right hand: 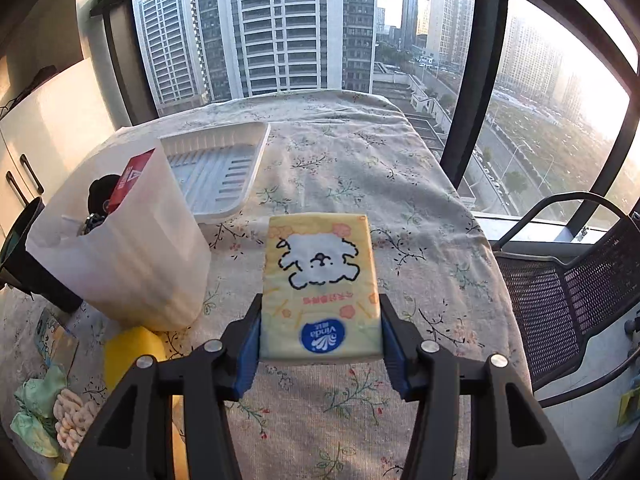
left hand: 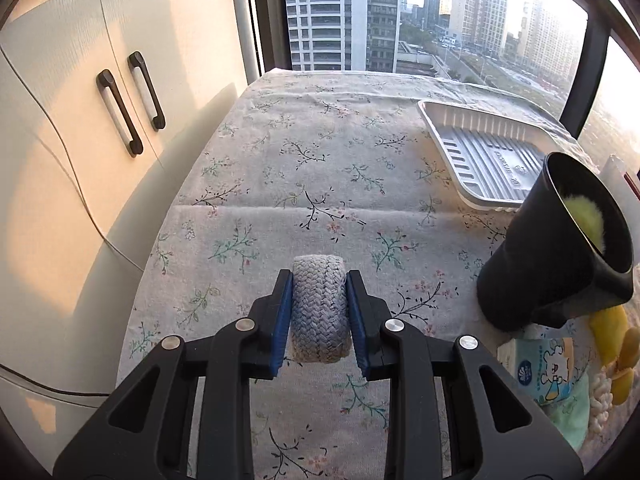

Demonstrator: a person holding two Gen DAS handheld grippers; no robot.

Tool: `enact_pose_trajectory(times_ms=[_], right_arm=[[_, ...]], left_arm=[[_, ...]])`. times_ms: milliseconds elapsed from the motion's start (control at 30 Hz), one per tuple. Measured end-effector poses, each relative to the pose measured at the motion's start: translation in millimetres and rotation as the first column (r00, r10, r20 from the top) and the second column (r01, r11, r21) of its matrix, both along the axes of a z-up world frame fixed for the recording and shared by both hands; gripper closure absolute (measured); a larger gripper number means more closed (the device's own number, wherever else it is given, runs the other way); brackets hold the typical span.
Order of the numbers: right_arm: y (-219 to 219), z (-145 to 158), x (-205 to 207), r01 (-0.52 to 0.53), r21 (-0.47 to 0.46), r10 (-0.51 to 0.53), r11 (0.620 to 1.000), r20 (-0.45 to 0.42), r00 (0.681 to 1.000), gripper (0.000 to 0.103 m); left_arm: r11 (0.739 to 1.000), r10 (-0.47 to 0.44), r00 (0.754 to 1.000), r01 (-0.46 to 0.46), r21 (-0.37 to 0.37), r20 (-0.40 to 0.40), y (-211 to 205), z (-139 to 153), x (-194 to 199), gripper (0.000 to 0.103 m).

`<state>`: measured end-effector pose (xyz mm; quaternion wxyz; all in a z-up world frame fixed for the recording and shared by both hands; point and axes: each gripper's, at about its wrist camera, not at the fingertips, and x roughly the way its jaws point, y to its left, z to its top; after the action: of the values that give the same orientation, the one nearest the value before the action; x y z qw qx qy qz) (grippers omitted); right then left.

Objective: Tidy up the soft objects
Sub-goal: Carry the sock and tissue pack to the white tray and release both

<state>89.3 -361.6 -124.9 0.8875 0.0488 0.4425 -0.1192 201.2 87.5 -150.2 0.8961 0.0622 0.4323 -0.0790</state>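
The left gripper (left hand: 319, 312) pinches a grey braided roll (left hand: 319, 308) above the counter (left hand: 304, 168); the right gripper (right hand: 320, 332) clamps a yellow tissue pack (right hand: 320, 284). Both hang over a floral cloth. Beyond lie a white tray (left hand: 480, 148), white cabinet doors (left hand: 120, 92) and a window (right hand: 280, 28) onto towers.

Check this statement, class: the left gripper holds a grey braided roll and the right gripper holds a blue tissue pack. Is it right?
Not quite. The right gripper holds a yellow tissue pack, as the right wrist view shows. The left gripper does hold the grey braided roll.
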Motion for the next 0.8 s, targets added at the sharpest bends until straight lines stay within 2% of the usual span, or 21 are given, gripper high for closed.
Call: enact_pose_trajectory(times_ms=[133, 333, 567, 800], right_arm=[[-16, -2, 36, -0.002, 0.008, 0.002, 1.0, -0.011, 1.0, 0.048], [-29, -7, 91, -0.017, 0.03, 0.018, 0.999, -0.034, 0.999, 0.048], [-24, 1, 150, -0.082, 0.016, 0.082, 0.997, -0.04, 0.996, 0.048], [-6, 13, 199, -0.153, -0.016, 0.153, 0.988, -0.041, 0.987, 0.048]], left_arm=[[1.0, -0.017, 1.0, 0.017, 0.021, 0.007, -7, -3, 33, 0.078], [0.999, -0.047, 0.999, 0.047, 0.013, -0.005, -22, -5, 85, 0.078], [0.993, -0.12, 0.993, 0.12, 0.011, 0.009, -53, 2, 134, 0.078], [0.976, -0.217, 0.976, 0.217, 0.017, 0.016, -96, 5, 161, 0.078]])
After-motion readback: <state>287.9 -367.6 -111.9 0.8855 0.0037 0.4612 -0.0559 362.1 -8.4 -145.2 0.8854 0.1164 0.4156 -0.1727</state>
